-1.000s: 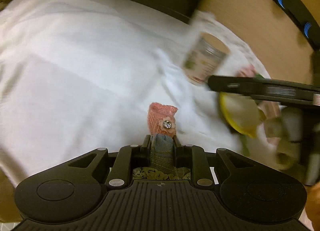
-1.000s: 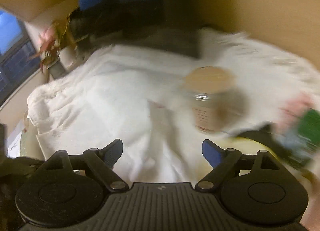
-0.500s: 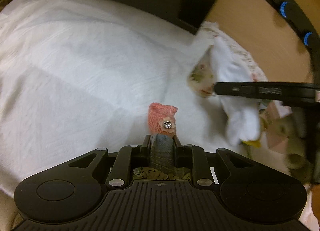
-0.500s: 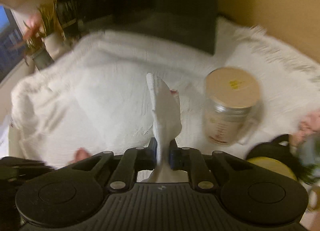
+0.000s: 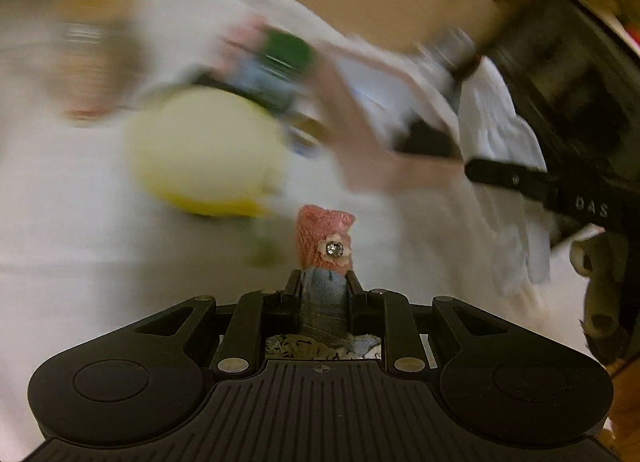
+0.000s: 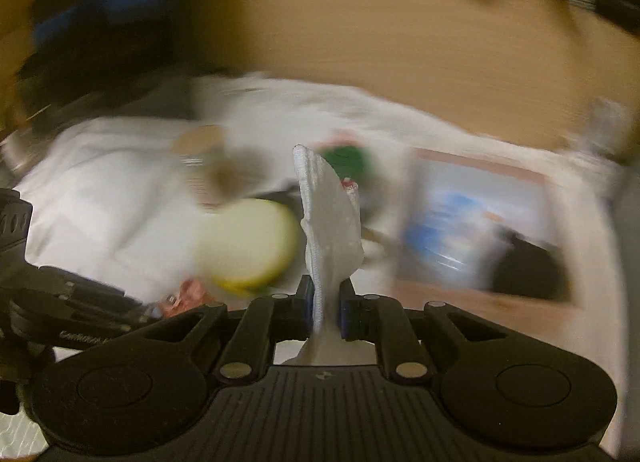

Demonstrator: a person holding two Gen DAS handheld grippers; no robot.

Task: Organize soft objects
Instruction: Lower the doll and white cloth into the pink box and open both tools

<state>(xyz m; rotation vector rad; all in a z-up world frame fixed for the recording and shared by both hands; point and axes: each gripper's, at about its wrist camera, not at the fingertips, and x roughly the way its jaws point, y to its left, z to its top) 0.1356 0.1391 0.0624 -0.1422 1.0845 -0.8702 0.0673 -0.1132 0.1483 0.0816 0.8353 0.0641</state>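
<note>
Left wrist view: the left tongs (image 5: pixel 323 282) are clamped on a doll (image 5: pixel 325 250) with a pink knit top, a jewelled flower and a blue-grey lower part; it stands up between the fingers, clear of the white cloth (image 5: pixel 60 230) that covers the table. Right wrist view: the right tongs (image 6: pixel 323 308) are clamped on a white sock (image 6: pixel 330 222), which rises upright from the grip; the same sock hangs at the right edge of the left view.

Containers: a jar (image 5: pixel 90 58) with a tan lid stands on the cloth at upper left, heavily blurred; its contents cannot be told. A yellow round pad (image 5: pixel 204 150) lies on the cloth just beyond the doll. A green-topped item (image 5: pixel 286 54) sits behind the pad, too blurred to identify. A pink-bordered flat item (image 6: pixel 480 230) lies on the cloth to the right.

Surface and room: wrinkled white cloth; tan wall (image 6: pixel 400 30) behind; both views blurred.
</note>
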